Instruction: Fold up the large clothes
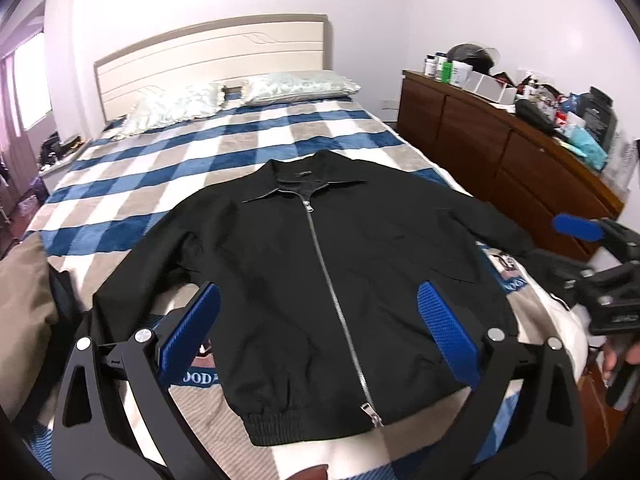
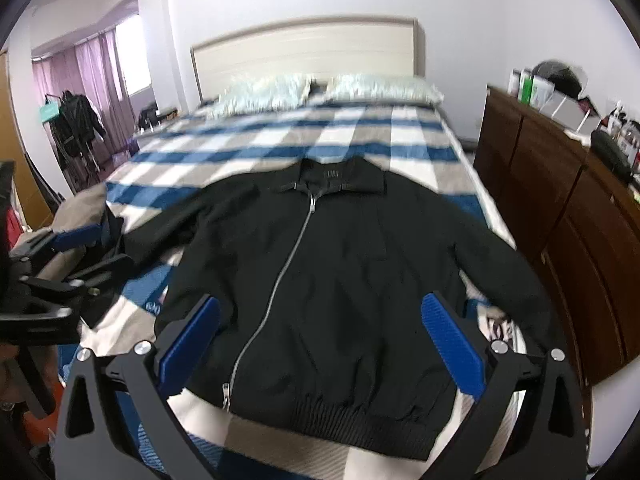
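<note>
A black zip-up jacket (image 1: 304, 264) lies flat and face up on the bed, zipped closed, collar toward the headboard, sleeves spread to both sides. It also shows in the right wrist view (image 2: 344, 264). My left gripper (image 1: 320, 300) hovers over the jacket's lower body, jaws wide open and empty. My right gripper (image 2: 324, 312) hovers over the jacket's lower right half, jaws wide open and empty. The right gripper also shows at the right edge of the left wrist view (image 1: 580, 228). The left gripper shows at the left edge of the right wrist view (image 2: 80, 236).
The bed has a blue, white and grey checked blanket (image 1: 224, 144), two pillows (image 1: 296, 88) and a cream headboard (image 1: 216, 52). A brown dresser (image 1: 508, 152) with clutter stands right of the bed. A beige cushion (image 1: 20, 300) lies at the left. Clothes rack (image 2: 76, 128) stands far left.
</note>
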`<state>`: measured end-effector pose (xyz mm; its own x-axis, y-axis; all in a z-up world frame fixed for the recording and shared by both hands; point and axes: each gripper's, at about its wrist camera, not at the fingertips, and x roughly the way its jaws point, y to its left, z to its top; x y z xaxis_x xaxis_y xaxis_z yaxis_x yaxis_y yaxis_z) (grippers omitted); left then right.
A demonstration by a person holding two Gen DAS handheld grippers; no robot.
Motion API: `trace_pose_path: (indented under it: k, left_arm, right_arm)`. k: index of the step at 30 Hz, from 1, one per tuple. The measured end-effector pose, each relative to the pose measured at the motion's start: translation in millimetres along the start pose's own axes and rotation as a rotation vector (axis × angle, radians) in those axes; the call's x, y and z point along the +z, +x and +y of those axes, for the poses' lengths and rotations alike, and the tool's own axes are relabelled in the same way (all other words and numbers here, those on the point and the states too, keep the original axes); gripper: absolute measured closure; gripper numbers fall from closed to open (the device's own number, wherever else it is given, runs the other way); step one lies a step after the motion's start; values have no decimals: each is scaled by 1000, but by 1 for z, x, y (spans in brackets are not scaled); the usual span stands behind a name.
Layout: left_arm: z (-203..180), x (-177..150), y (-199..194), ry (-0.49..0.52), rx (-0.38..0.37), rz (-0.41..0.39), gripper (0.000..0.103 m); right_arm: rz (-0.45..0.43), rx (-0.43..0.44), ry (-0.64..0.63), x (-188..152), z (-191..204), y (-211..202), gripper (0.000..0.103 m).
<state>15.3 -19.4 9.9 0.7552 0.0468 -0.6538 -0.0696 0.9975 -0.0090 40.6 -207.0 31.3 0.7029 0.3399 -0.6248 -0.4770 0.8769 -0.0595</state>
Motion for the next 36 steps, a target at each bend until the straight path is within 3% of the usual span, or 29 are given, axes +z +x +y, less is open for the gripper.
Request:
trace_pose_path:
  k: [3,12,36]
  left_arm:
    - [-4,0,-4,12,-42,-7,6]
    - [-17,-3,-7,48,-22,-3,6]
    - [-13,1,-3,40,-17,6,6]
  right_arm:
    - [5,28,51,3,-8,-1,4]
    - [49,10,-8,-5,2,4,4]
    - [58,34,16,-4,-5,13,4]
